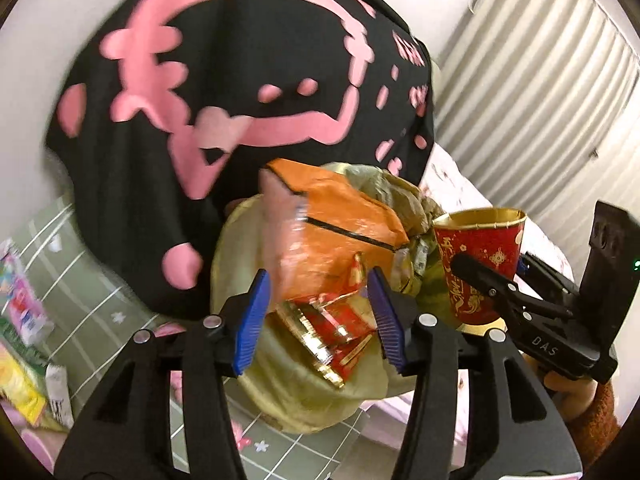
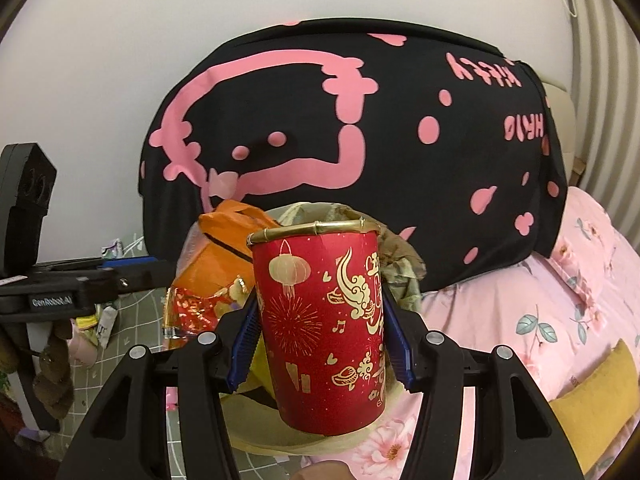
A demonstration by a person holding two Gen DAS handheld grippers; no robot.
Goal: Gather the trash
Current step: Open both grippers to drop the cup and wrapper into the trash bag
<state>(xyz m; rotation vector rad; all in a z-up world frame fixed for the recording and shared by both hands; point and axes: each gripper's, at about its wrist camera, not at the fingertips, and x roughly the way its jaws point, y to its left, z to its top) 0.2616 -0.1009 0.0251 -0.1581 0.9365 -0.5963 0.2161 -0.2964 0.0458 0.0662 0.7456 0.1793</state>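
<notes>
Red paper cup (image 2: 320,332) is sitting clenched in our right tool (image 2: 320,344), hiding the bag (image 1: 296,392); our left tool (image 1: 318,320) is gaping released over blurred orange wrapper (image 1: 340,236).

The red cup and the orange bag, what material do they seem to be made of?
The red cup: probably paper, matte red print with shiny gold foil patterns and a rolled gold rim. The orange bag: likely thin plastic film, since it looks glossy and crinkled; blur leaves this uncertain.
</notes>
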